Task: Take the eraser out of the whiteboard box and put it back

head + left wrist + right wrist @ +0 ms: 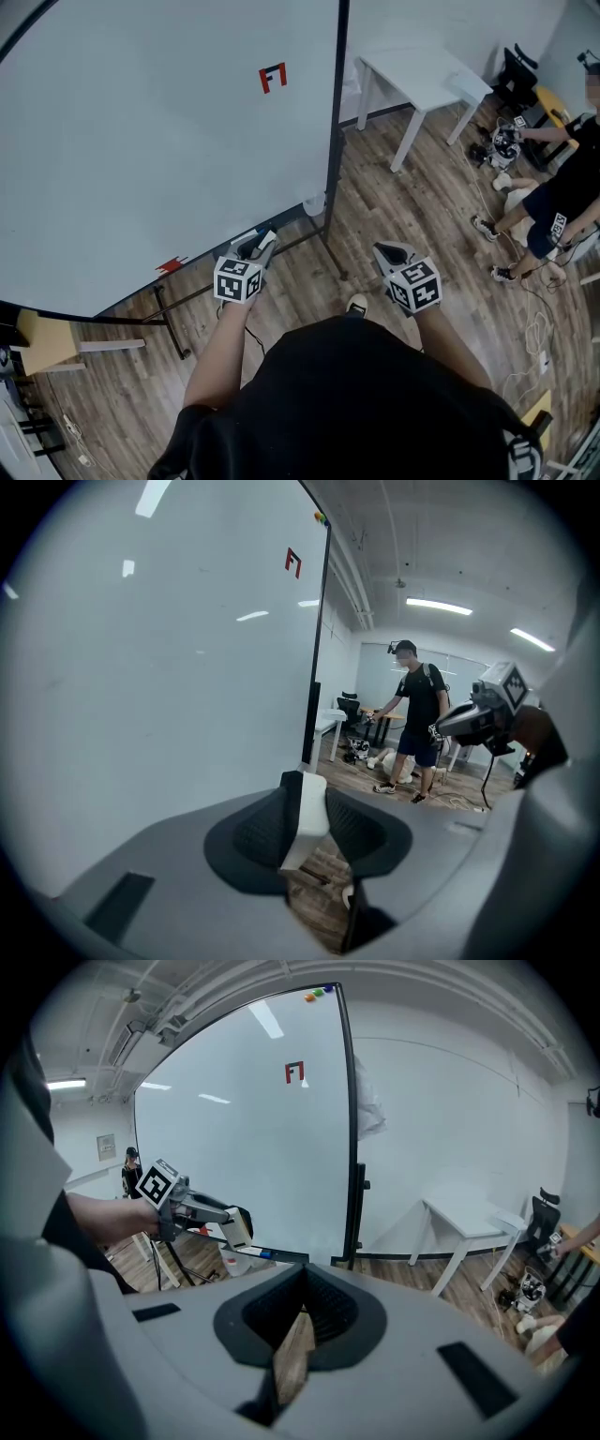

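Pinches the white eraser [304,819] between the left gripper [261,246] jaws, with the whiteboard [141,131] face close on their left and its tray [275,1256] near below. Holds the right gripper [304,1277] jaws pressed together on nothing, with the board's black edge post [354,1147] ahead and open floor [309,272] beneath.

Eraser [307,810] partly hidden between fingers [255,834]
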Available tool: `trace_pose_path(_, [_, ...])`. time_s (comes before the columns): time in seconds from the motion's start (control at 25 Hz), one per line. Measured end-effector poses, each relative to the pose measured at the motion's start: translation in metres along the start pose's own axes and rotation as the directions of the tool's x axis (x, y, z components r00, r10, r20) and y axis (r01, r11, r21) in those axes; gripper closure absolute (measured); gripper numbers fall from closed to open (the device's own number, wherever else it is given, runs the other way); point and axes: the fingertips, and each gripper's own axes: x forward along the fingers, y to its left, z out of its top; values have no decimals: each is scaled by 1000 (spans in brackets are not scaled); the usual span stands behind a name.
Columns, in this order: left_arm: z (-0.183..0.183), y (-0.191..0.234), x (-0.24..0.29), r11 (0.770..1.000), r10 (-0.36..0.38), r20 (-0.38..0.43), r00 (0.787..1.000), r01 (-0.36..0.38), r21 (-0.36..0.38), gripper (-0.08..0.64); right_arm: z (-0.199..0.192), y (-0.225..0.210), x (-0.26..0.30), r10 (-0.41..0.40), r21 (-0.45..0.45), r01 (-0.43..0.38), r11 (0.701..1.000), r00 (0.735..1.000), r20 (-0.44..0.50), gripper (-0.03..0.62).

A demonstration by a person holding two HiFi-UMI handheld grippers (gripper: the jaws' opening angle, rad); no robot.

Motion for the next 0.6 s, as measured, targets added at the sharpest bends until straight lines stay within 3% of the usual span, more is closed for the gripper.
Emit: trace_pose_path(0.6, [0, 9, 4, 1000, -1, -10, 1000, 1, -2, 420, 0, 0, 12, 6, -7, -6, 1000, 1000, -17, 597])
